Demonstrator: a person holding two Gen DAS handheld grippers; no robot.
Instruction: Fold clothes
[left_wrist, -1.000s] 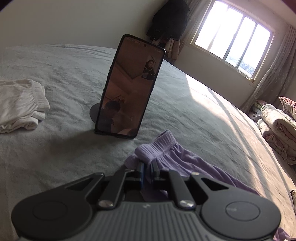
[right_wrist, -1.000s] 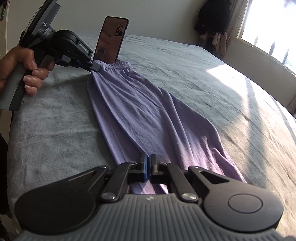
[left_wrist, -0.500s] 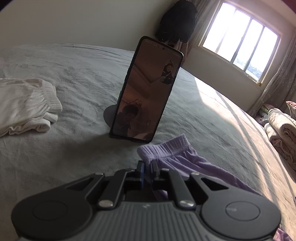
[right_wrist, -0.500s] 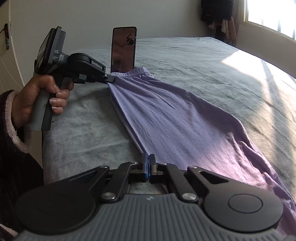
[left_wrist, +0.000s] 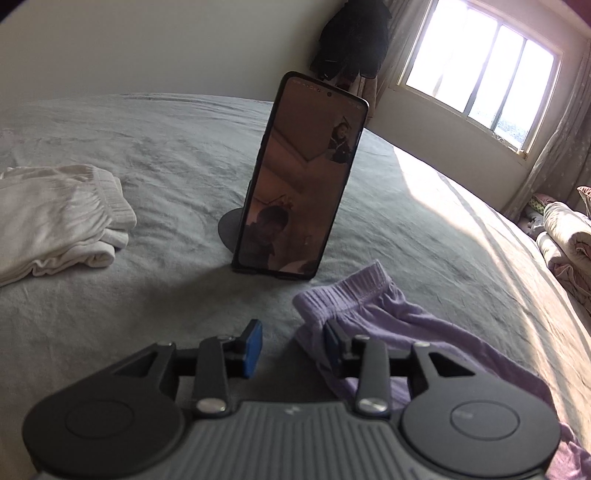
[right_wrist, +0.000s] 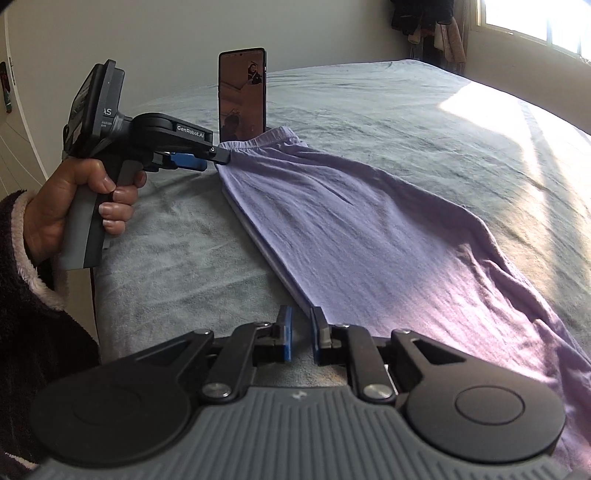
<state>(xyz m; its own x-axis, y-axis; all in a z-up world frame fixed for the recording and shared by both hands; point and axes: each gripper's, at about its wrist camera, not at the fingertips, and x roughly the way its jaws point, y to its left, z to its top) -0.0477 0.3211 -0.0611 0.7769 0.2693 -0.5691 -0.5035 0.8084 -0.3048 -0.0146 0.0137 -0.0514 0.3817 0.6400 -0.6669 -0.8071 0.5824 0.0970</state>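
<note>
Both my grippers are parted right now, nothing held. The left gripper (left_wrist: 291, 343) has its blue-padded fingers spread wide, the right-hand one just touching the ribbed waistband of the lilac cotton trousers (right_wrist: 369, 236). The right gripper (right_wrist: 299, 338) is open more narrowly, right at the trousers' near edge further down the leg.

The trousers lie stretched long across the grey-green bed (right_wrist: 388, 110), waistband up by the black smartphone on its round stand (left_wrist: 299, 177), looking doubled leg over leg. My read: they're smoothed flat between folds, so the next move needs a fresh pinch on one end to carry it toward the other.

Left wrist view gives me stuff the right one doesn't: a folded cream-white garment (left_wrist: 55, 218) off to the left, and rolled blankets (left_wrist: 565, 236) by the window. Right wrist view shows the trousers' full length and the person's hand (right_wrist: 74, 206) gripping the left handle.
</note>
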